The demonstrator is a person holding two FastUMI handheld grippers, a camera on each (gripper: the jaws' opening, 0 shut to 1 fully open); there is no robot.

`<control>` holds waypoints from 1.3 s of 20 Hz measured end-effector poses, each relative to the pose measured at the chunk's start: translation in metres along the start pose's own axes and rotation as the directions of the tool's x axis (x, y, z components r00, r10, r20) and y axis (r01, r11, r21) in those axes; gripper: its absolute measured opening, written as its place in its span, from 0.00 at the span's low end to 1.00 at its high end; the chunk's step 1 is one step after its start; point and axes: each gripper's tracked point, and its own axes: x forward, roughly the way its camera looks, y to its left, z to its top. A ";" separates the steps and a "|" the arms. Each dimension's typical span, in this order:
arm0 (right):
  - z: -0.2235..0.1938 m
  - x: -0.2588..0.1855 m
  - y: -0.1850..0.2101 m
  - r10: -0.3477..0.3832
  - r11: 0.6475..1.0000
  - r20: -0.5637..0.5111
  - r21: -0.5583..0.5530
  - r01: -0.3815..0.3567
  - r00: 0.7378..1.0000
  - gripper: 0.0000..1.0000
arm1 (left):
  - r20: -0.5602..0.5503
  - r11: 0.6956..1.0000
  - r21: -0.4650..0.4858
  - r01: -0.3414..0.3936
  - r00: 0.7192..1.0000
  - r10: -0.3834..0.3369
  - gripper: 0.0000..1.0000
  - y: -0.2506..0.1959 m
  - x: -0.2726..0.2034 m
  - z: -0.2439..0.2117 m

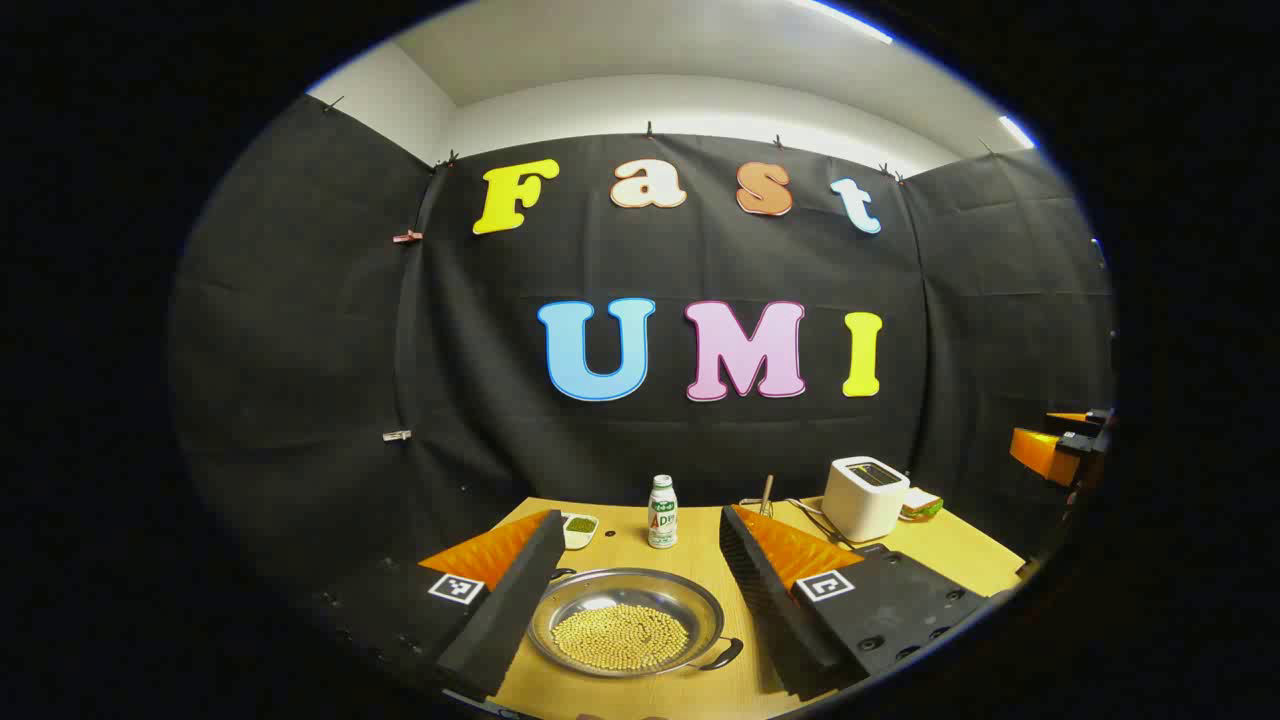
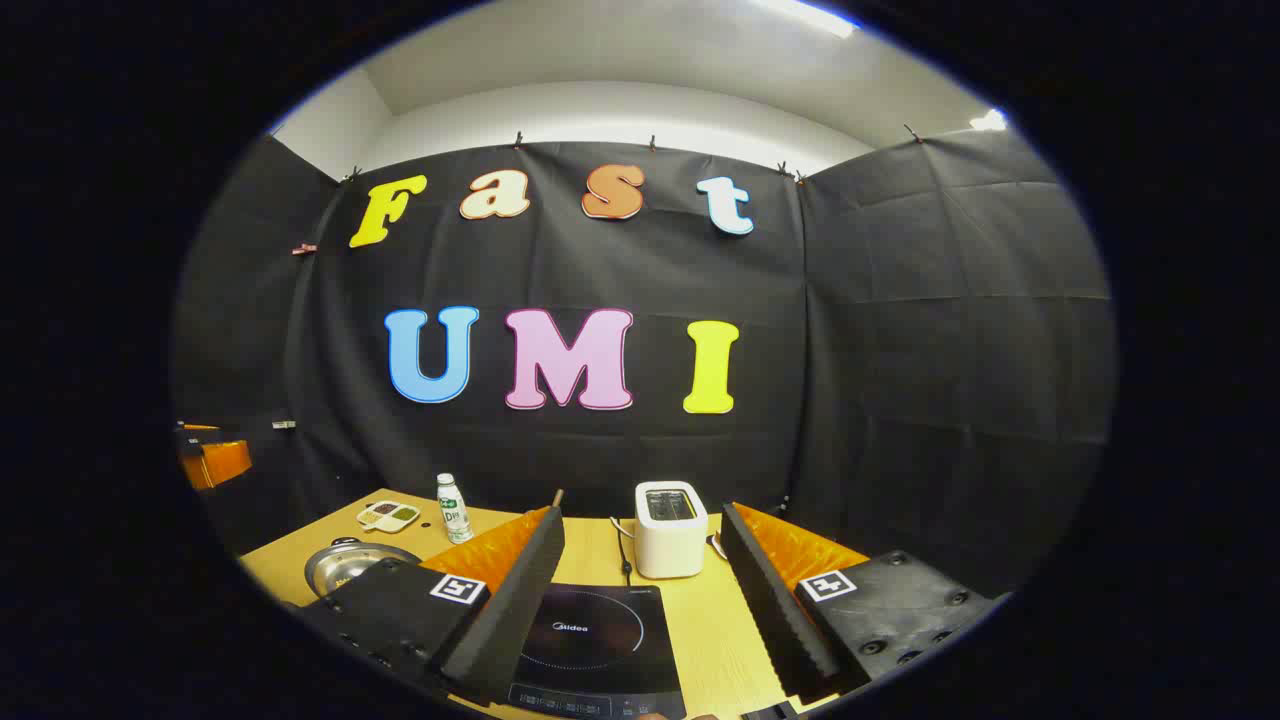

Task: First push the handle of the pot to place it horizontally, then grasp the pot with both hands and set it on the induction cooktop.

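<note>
A shallow steel pot (image 1: 625, 625) holding yellow beans sits on the wooden table (image 1: 700, 690), low between the fingers of my left gripper (image 1: 640, 515), which stands open and touches nothing. One pot handle (image 1: 722, 655) points near-right, the other (image 1: 560, 575) far-left, so the handles lie on a diagonal. In the right gripper view the pot (image 2: 350, 565) is at the far left, partly hidden behind a finger. The black induction cooktop (image 2: 595, 640) lies flat just ahead of my right gripper (image 2: 640, 512), which is open and empty above it.
A white toaster (image 2: 670, 530) with its cable stands behind the cooktop. A small bottle (image 1: 661, 512) and a divided dish (image 1: 580, 530) stand behind the pot. The other gripper (image 1: 1060, 450) hangs at the right edge. The black cloth wall closes off the table's back.
</note>
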 end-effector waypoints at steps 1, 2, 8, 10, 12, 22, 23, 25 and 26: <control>-0.001 0.004 -0.001 0.009 1.000 -0.004 0.005 -0.009 1.000 0.98 | -0.003 1.000 0.000 -0.008 1.000 0.008 0.98 -0.002 0.002 -0.001; -0.003 0.008 -0.003 0.016 1.000 -0.007 0.010 -0.016 1.000 0.98 | -0.007 1.000 -0.001 -0.014 1.000 0.014 0.98 -0.004 0.003 -0.001; -0.016 0.025 -0.014 0.050 0.998 -0.040 0.051 -0.048 0.998 0.98 | -0.036 0.999 -0.019 -0.039 0.999 0.038 0.98 -0.021 0.013 -0.008; -0.020 0.030 -0.015 0.043 0.998 -0.059 0.044 -0.040 0.997 0.98 | -0.039 0.999 -0.030 -0.029 0.999 0.028 0.98 -0.025 0.016 -0.007; -0.020 0.029 -0.011 0.021 0.999 -0.069 0.038 -0.018 0.997 0.98 | -0.034 1.000 -0.019 -0.002 0.999 0.002 0.98 -0.027 0.018 -0.006; -0.009 -0.005 0.025 -0.058 0.998 -0.040 -0.030 0.057 0.998 0.98 | -0.060 0.990 0.023 0.139 0.989 -0.137 0.98 -0.002 0.014 -0.029; -0.007 -0.007 0.029 -0.064 0.997 -0.034 -0.036 0.063 0.997 0.98 | -0.061 0.989 0.024 0.148 0.987 -0.146 0.97 0.003 0.014 -0.032; -0.007 -0.012 0.040 -0.067 0.997 -0.036 -0.039 0.065 0.997 0.97 | -0.064 0.989 0.012 0.147 0.987 -0.146 0.98 0.016 0.017 -0.039; -0.005 -0.015 0.043 -0.072 0.997 -0.032 -0.043 0.070 0.997 1.00 | -0.068 0.989 -0.001 0.149 0.987 -0.148 0.98 0.020 0.017 -0.042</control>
